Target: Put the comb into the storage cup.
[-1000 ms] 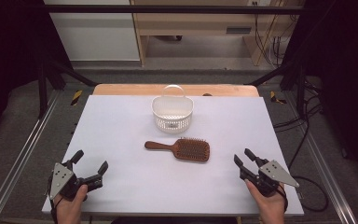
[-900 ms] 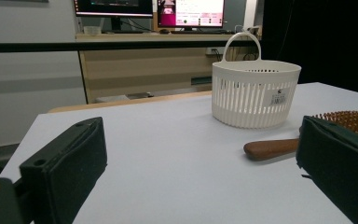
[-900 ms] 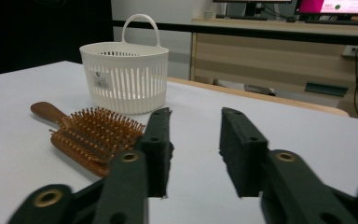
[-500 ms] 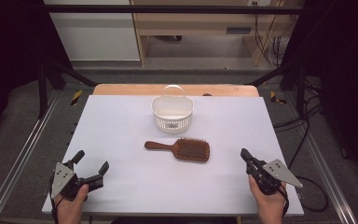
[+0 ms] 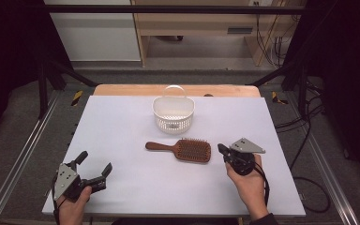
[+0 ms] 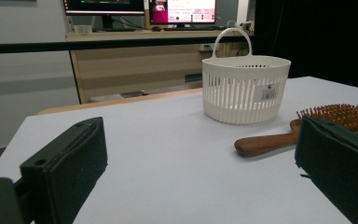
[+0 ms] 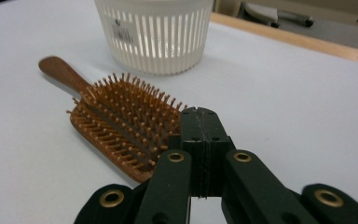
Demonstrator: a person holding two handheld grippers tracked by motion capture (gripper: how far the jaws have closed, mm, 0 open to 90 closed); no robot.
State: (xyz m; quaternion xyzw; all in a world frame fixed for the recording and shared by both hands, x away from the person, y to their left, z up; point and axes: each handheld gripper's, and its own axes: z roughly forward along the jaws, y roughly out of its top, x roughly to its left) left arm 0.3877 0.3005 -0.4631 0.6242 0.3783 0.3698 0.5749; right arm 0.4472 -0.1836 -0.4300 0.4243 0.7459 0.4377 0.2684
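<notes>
Beside hairbrush (image 5: 184,150): right gripper (image 5: 223,150) closed; left gripper (image 5: 95,162) spread, apart.

The right tongs (image 5: 222,149), open near the worktop's (image 5: 122,122) right front corner a second ago, have closed their jaws and moved inward, their tips now just beside the right end of the wooden paddle hairbrush (image 5: 187,149).

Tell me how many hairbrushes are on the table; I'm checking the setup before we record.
1. The wooden paddle hairbrush lies bristles up at the middle of the white table, in front of the white basket. The basket's inside is not fully visible, so something could be hidden there.
</notes>
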